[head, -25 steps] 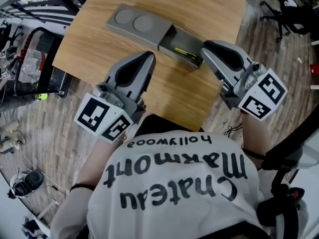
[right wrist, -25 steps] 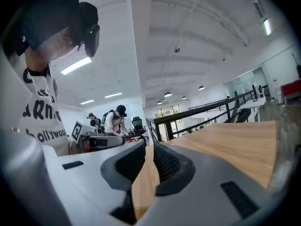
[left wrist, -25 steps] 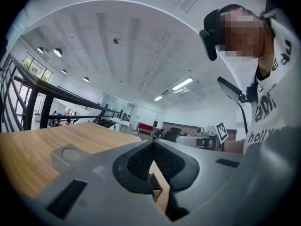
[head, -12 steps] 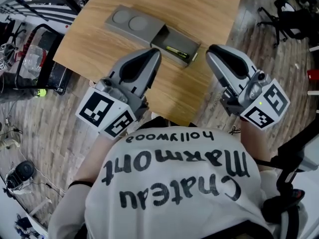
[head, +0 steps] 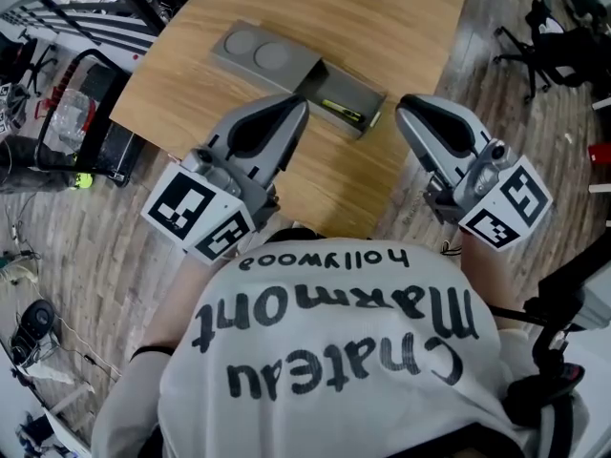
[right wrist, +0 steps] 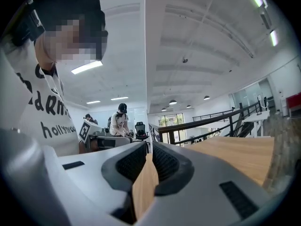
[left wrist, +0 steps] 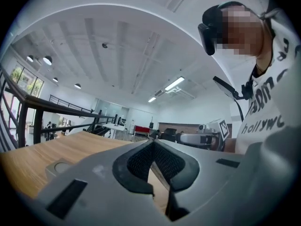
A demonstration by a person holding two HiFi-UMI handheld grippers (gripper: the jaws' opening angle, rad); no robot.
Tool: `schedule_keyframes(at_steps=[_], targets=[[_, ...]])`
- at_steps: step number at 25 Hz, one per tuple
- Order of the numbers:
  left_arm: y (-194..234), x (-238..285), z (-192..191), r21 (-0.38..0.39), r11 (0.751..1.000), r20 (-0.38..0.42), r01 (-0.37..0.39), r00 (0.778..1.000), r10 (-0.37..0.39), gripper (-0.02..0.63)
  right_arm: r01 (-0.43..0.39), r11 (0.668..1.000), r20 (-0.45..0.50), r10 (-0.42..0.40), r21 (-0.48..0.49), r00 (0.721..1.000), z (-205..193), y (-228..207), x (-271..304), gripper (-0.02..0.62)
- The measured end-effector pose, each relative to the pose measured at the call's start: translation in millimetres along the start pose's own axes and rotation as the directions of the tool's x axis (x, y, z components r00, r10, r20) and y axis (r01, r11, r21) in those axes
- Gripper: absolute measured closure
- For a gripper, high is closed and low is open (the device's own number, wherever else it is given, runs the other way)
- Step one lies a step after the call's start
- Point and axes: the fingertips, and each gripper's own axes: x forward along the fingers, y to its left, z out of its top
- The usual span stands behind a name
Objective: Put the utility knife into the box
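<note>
A grey box (head: 263,55) with two round recesses in its lid lies on the wooden table (head: 382,17). Its tray (head: 358,92) is slid out toward the right. The utility knife (head: 342,111), dark with a yellow-green stripe, lies inside that tray. My left gripper (head: 296,105) hovers just in front of the tray, shut and empty. My right gripper (head: 405,109) hangs to the right of the tray's end, apart from it, also shut and empty. In the left gripper view the jaws (left wrist: 153,142) meet at the tips, with the box lid (left wrist: 59,166) low at the left.
The table's near edge (head: 325,222) runs right below both grippers, close to the person's white shirt. A black cart (head: 81,113) stands on the floor at the left, an office chair (head: 549,27) at the upper right. People (right wrist: 120,119) stand far off in the right gripper view.
The right gripper has drawn back from the tray's end, where it was a second ago. The left gripper moved slightly forward toward the tray. The knife stays in the tray.
</note>
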Motion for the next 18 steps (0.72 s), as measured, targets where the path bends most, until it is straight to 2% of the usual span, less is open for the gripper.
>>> schedule_keyframes(at_steps=[3, 5, 9, 18], targets=[[-4, -4, 3, 0.088, 0.996, -0.013, 0.014, 1.000, -0.013, 0.600, -0.009, 1.000, -0.006, 0.009, 0.007, 1.000, -3, 2, -2, 0.549], [-4, -6, 4, 0.103, 0.995, -0.004, 0.017, 1.000, -0.016, 0.600, -0.014, 1.000, -0.013, 0.014, 0.011, 1.000, -8, 3, -2, 0.549], [1, -6, 1, 0.065, 0.998, 0.009, 0.000, 1.000, 0.000, 0.600, -0.004, 1.000, -0.043, 0.004, 0.006, 0.999, -25, 2, 0, 0.562], [10, -6, -17, 0.020, 0.999, -0.017, -0.034, 0.999, 0.034, 0.600, 0.015, 0.998, -0.112, -0.008, 0.058, 0.994, -52, -6, -3, 0.569]])
